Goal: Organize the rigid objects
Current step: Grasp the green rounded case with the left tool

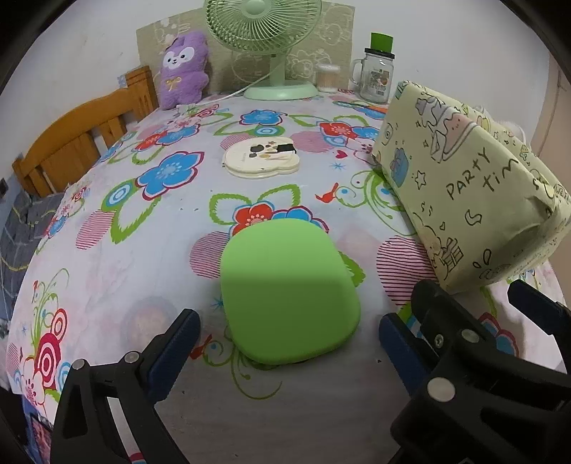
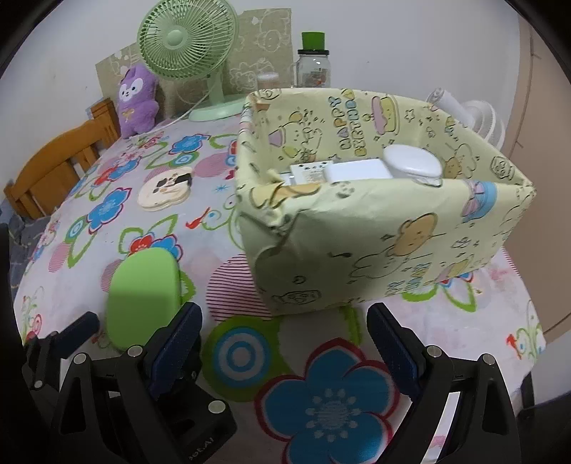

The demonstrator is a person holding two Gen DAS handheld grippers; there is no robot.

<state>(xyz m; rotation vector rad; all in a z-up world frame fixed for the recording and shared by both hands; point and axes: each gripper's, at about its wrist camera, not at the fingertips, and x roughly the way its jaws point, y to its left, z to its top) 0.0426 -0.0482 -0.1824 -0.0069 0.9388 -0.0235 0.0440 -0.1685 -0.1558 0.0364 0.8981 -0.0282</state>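
Note:
A green rounded case [image 1: 289, 289] lies flat on the flowered tablecloth, just ahead of my open left gripper [image 1: 289, 335], between its fingers' line. It also shows in the right wrist view [image 2: 142, 292]. A cream compact with a cartoon print [image 1: 262, 160] lies farther back, also seen from the right [image 2: 166, 191]. A yellow paper-wrapped box [image 2: 385, 221] stands on the right and holds white items [image 2: 410, 162]. Its side shows in the left wrist view [image 1: 460, 185]. My right gripper [image 2: 285, 342] is open and empty, in front of the box.
At the table's back stand a green fan [image 1: 266, 32], a purple plush toy [image 1: 183, 67], a glass jar with a green lid [image 1: 376, 69] and a small cotton swab container [image 1: 326, 76]. A wooden chair [image 1: 78, 132] stands at the left edge.

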